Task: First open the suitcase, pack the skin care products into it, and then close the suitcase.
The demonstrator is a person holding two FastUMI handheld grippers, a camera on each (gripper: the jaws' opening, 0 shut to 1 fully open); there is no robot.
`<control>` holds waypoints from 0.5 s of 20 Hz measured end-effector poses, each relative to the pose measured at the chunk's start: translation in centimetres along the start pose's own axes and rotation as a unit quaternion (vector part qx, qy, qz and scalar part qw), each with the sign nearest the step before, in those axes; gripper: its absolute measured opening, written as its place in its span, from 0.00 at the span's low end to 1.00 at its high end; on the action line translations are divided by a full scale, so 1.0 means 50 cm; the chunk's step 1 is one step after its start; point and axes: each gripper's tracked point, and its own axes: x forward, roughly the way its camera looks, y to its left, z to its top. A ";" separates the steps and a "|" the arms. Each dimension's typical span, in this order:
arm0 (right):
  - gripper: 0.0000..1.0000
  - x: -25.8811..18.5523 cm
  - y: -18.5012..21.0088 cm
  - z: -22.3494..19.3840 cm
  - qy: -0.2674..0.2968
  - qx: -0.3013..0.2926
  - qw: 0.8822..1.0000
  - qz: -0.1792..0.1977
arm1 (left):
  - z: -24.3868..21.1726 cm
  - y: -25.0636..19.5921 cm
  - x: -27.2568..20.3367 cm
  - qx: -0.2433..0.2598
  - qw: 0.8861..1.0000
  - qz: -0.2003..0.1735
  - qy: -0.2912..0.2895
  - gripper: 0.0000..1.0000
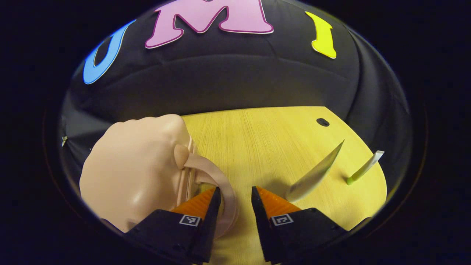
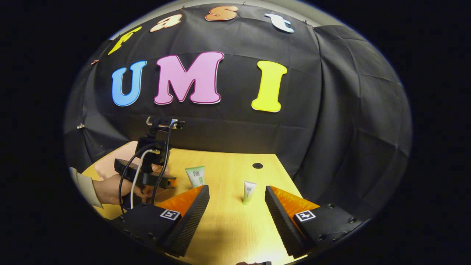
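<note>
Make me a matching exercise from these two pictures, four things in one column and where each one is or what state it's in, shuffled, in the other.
Things
1. rounded beige suitcase
2. larger white tube with green print
3. smaller white tube with a green cap
4. right gripper

Places or states
A. stands on its cap on the wooden table, between the right gripper's fingers in the right gripper view
B. open, holding nothing
C. closed, its looped handle at the left gripper
D. stands near the hand

Pairs: 1-C, 2-D, 3-A, 4-B
</note>
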 end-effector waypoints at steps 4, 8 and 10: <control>0.96 0.004 -0.016 0.013 -0.007 0.001 1.000 -0.005 | -0.002 0.012 -0.001 -0.035 0.999 -0.012 0.010 0.17; 0.96 0.001 -0.010 0.017 -0.009 0.006 1.000 -0.005 | 0.071 0.020 -0.064 -0.059 0.997 -0.039 -0.010 0.13; 0.96 -0.007 0.005 0.024 -0.014 0.007 1.000 0.003 | 0.133 0.045 -0.135 -0.106 0.992 -0.069 -0.022 0.10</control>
